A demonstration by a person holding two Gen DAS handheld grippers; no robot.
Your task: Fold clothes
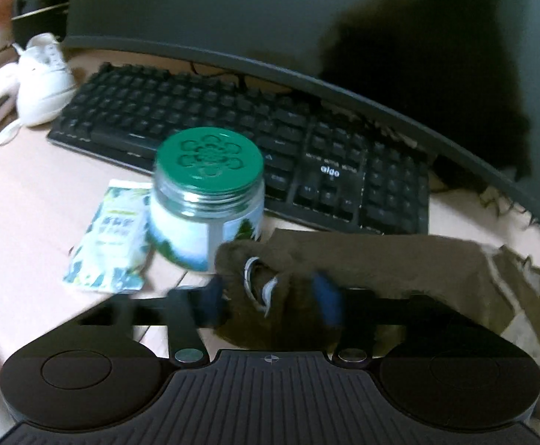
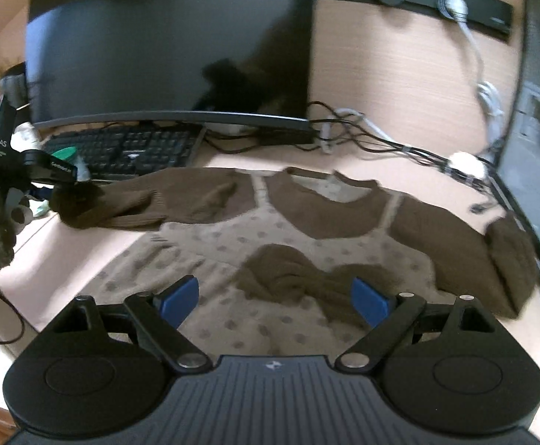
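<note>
A brown and cream top [image 2: 307, 222] is lying spread out on the desk [image 2: 399, 55], near the keyboard [image 2: 129, 152] and the big dark screen [image 2: 166, 44]. The left gripper [image 1: 273, 296] is pinching the end of the brown sleeve [image 1: 344, 259] at the far left, beside a jar with a green lid [image 1: 206, 193]. The right gripper [image 2: 273, 302] is hanging over the near part of the top with its jaws wide and nothing in them.

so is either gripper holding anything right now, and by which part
The left gripper has the cuff end of the brown knitted garment's sleeve between its blue pads. The right gripper is open, holding nothing.
</note>
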